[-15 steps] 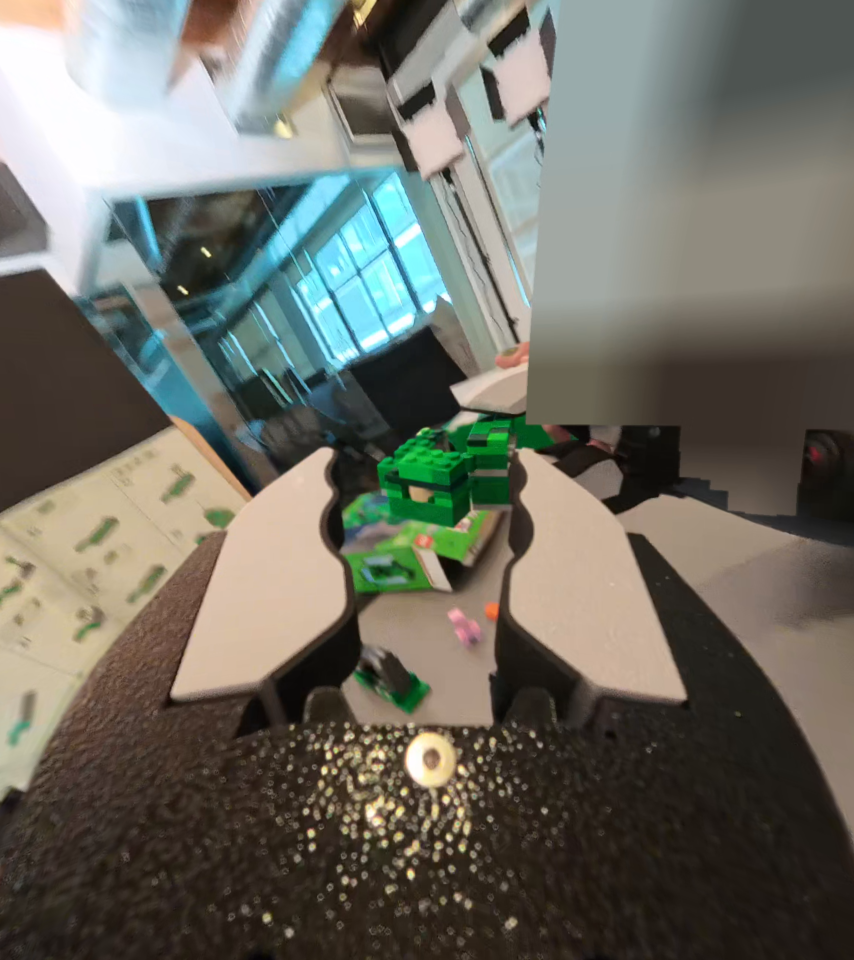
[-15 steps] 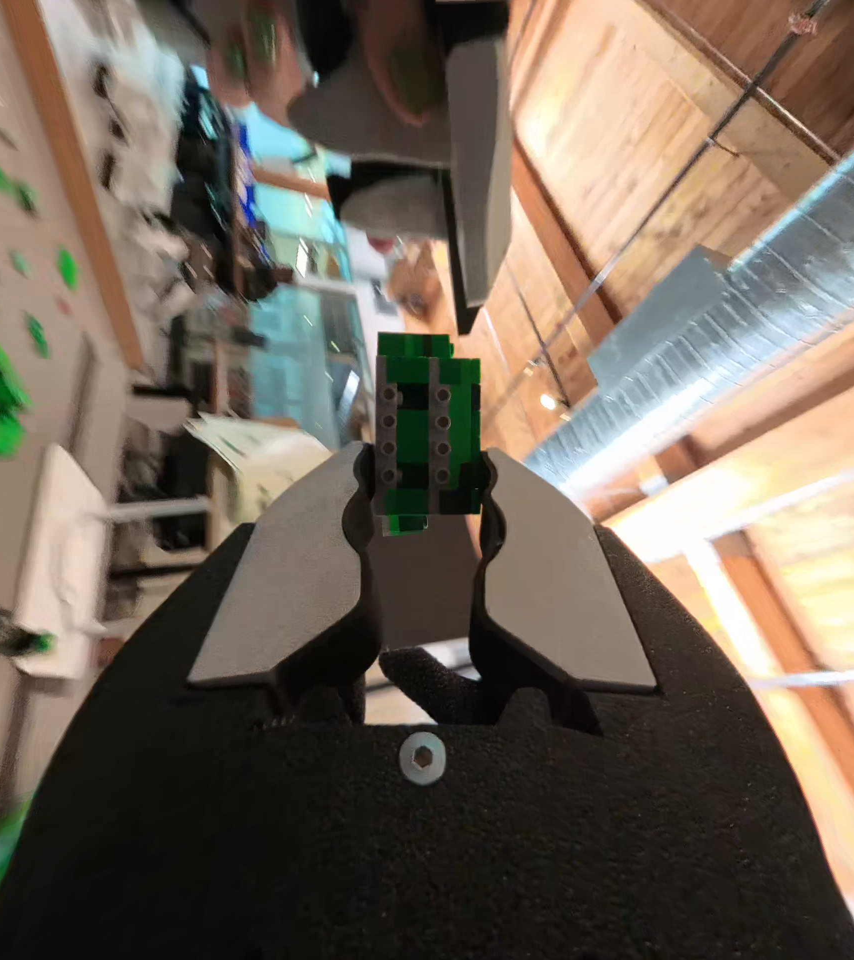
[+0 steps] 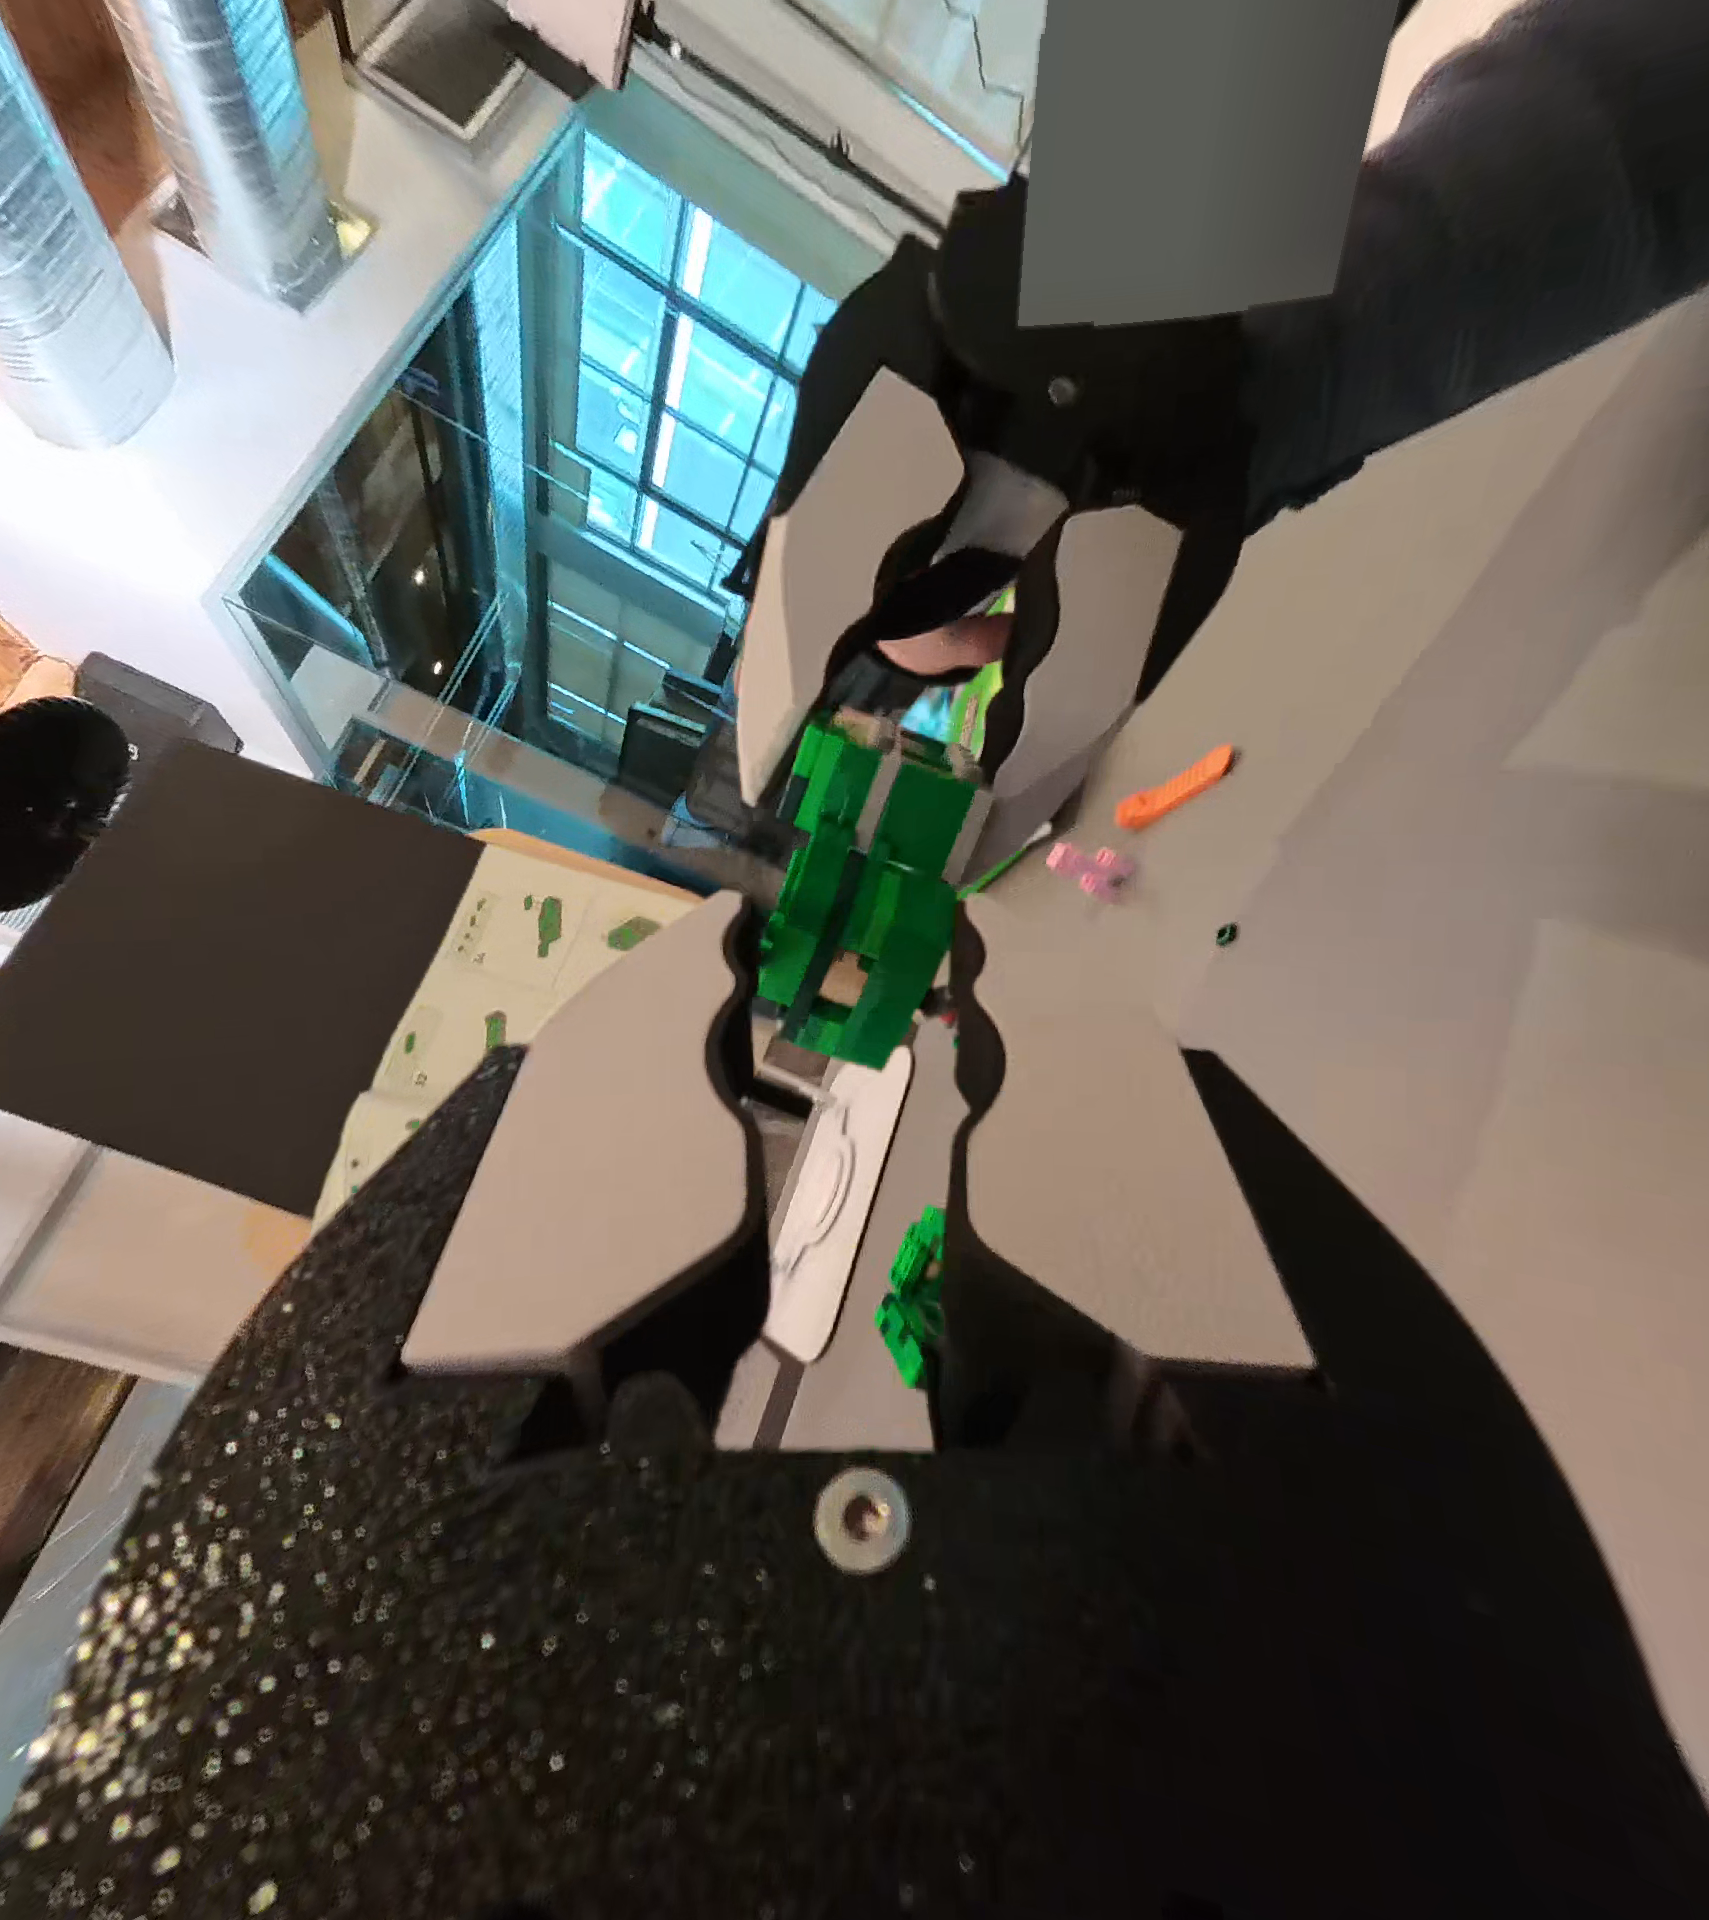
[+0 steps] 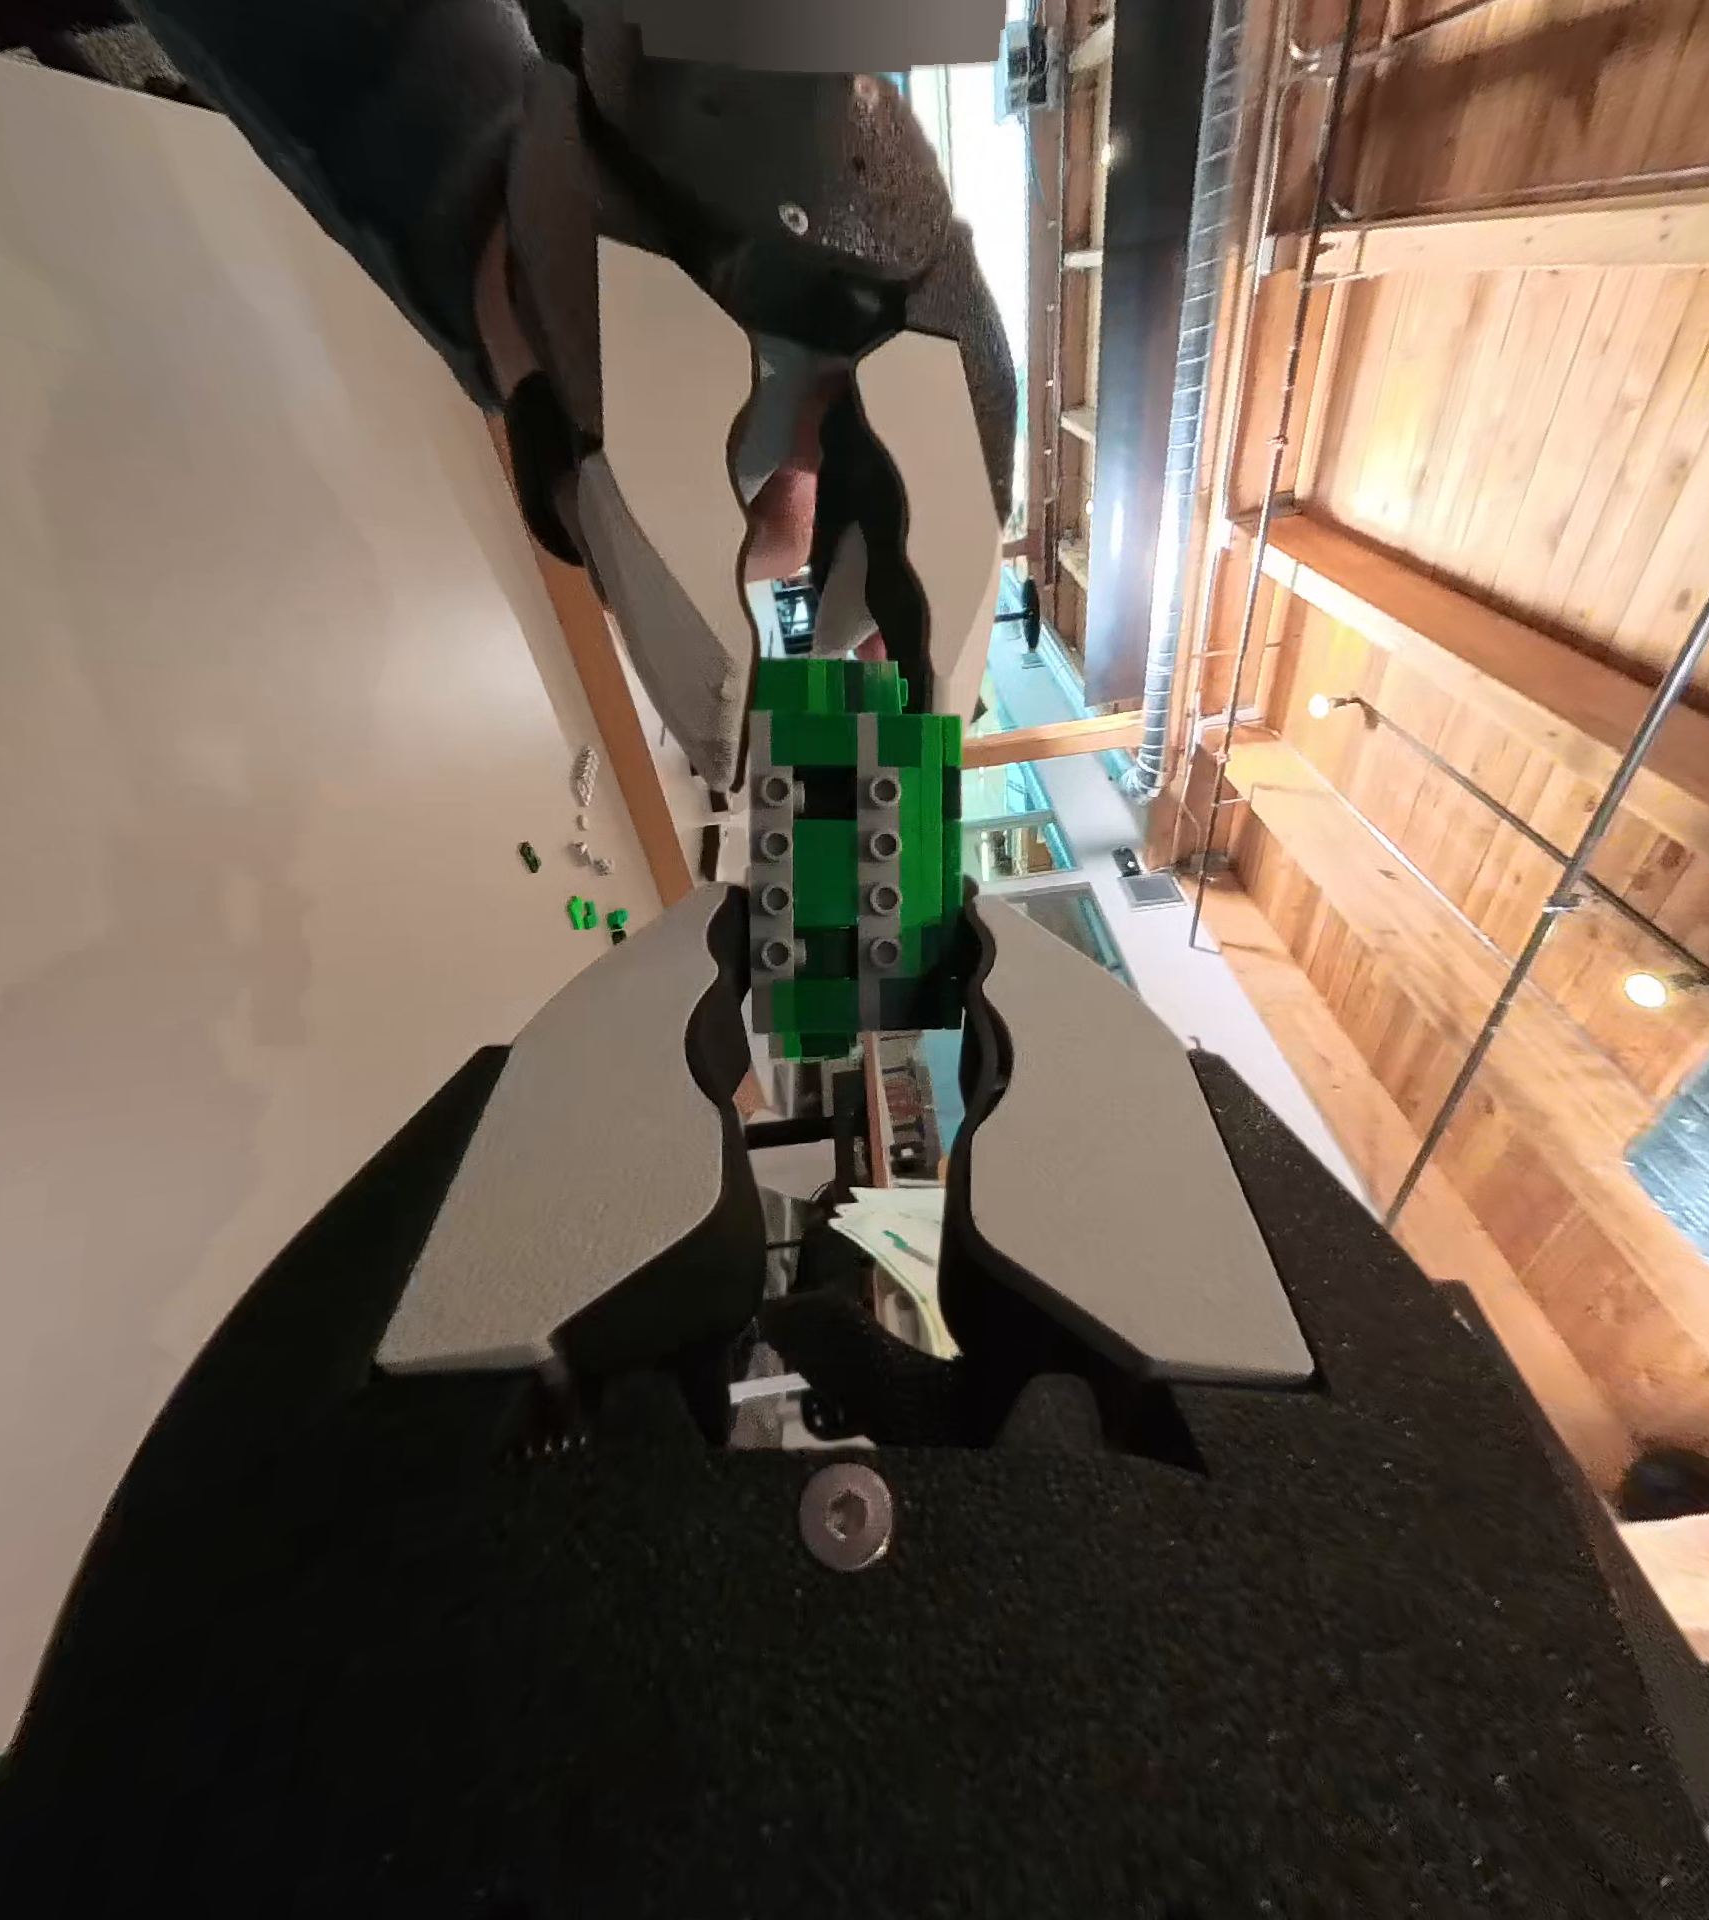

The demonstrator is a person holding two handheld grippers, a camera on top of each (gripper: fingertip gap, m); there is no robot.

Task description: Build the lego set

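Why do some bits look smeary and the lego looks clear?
Left wrist view: the green lego build is slightly soft, the pink pieces smeared by motion. Right wrist view: the build is sharp, the wooden ceiling bends from the wide lens.

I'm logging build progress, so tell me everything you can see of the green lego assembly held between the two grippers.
The green lego assembly is a blocky plastic stack of bright and dark green bricks with some black ones. Two grey studded strips run along the face seen in the right wrist view. It is held in the air, off the table. The right gripper clamps one end and the left gripper meets the other end.
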